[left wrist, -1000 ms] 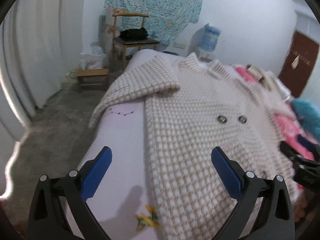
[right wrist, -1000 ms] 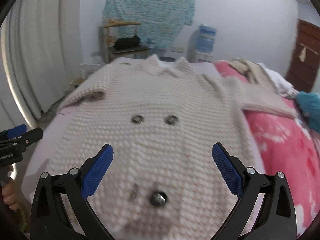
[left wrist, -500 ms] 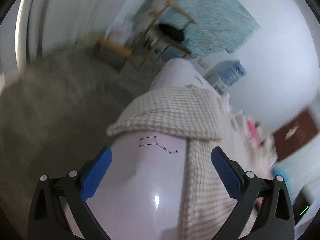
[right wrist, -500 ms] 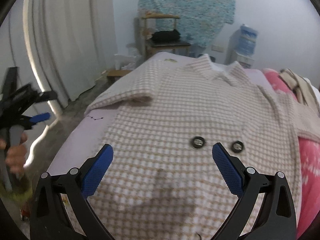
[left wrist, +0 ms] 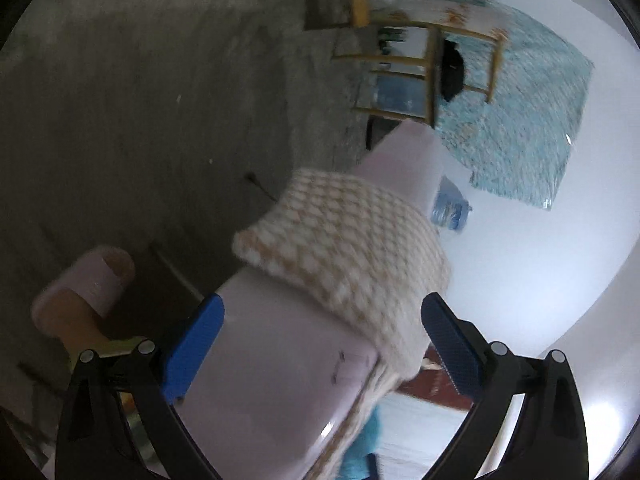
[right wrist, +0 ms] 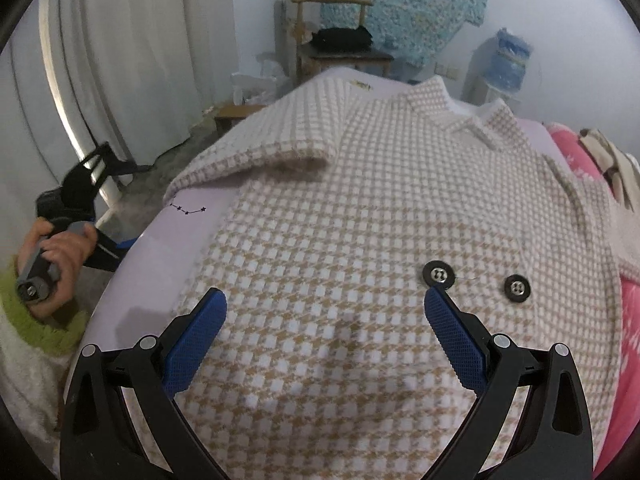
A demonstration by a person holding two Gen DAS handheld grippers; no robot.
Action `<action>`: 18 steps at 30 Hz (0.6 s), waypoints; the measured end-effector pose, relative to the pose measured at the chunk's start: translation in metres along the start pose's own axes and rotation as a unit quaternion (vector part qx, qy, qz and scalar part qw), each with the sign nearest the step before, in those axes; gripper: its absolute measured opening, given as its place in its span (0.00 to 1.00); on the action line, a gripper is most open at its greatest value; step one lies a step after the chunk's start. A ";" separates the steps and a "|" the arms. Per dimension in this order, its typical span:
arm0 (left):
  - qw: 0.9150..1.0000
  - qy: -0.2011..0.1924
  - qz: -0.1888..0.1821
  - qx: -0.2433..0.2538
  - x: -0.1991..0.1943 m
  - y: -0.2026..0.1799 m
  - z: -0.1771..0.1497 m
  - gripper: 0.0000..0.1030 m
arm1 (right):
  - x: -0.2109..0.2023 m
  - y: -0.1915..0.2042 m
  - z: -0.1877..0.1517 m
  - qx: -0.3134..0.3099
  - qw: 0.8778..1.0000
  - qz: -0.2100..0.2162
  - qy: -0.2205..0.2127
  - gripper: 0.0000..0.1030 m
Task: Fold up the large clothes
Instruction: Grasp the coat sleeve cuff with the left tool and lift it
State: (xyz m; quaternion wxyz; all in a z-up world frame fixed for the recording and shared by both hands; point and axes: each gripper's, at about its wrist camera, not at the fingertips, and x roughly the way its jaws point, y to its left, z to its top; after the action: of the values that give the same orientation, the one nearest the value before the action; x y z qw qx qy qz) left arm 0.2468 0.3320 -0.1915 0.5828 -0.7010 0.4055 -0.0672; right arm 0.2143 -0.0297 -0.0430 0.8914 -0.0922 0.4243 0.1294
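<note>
Checked coat [right wrist: 360,240] lies flat, front up, on the lavender bed [right wrist: 160,248], collar at the far end, so its long axis runs straight away from the R gripper [right wrist: 324,332]. R gripper hovers over the coat's lower front, jaws wide, nothing held; two black buttons [right wrist: 476,280] sit just beside its right finger. Coat's left sleeve [right wrist: 256,148] is doubled back, cuff hanging past the bed edge. L gripper [left wrist: 320,344] is off that bed edge, tilted hard, jaws wide & empty, w/ the sleeve [left wrist: 344,248] just ahead between its fingers. L view is blurred, so contact can't be told. Judgement: L is the nearer tool for the sleeve; next move prob. grabs the cuff & brings it in across the coat body.
</note>
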 end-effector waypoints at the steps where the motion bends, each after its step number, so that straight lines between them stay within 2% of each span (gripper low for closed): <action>1: 1.000 0.007 -0.004 -0.011 0.005 0.003 0.005 0.94 | 0.002 0.000 0.000 0.003 1.000 0.000 0.002 0.92; 6: 0.998 0.020 -0.003 -0.067 0.030 0.021 0.030 0.92 | 0.007 0.001 0.003 0.013 1.000 -0.004 0.007 0.92; 8: 0.997 0.020 0.004 -0.069 0.038 0.023 0.035 0.87 | 0.008 0.000 0.002 0.016 1.000 -0.005 0.009 0.92; 12: 0.996 0.020 0.033 -0.084 0.052 0.030 0.045 0.60 | 0.010 -0.004 0.002 0.023 1.000 -0.010 0.013 0.92; 13: 0.996 0.014 0.044 -0.080 0.053 0.029 0.047 0.48 | 0.009 -0.007 0.001 0.026 1.000 -0.013 0.012 0.92; 14: 0.996 0.006 0.054 -0.074 0.051 0.029 0.046 0.42 | 0.007 -0.009 0.001 0.029 0.999 -0.015 0.010 0.92; 17: 0.993 -0.034 0.106 -0.033 0.044 0.010 0.052 0.09 | 0.001 -0.016 -0.001 0.038 0.999 -0.022 0.002 0.92; 18: 0.990 -0.057 0.131 0.002 0.037 -0.004 0.052 0.05 | -0.001 -0.018 -0.001 0.040 0.999 -0.023 0.000 0.92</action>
State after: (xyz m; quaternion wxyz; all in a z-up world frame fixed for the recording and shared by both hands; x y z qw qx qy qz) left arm 0.3026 0.3476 -0.2177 0.6101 -0.6434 0.4597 0.0494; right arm 0.2188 -0.0468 -0.0421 0.8973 -0.0665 0.4268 0.0914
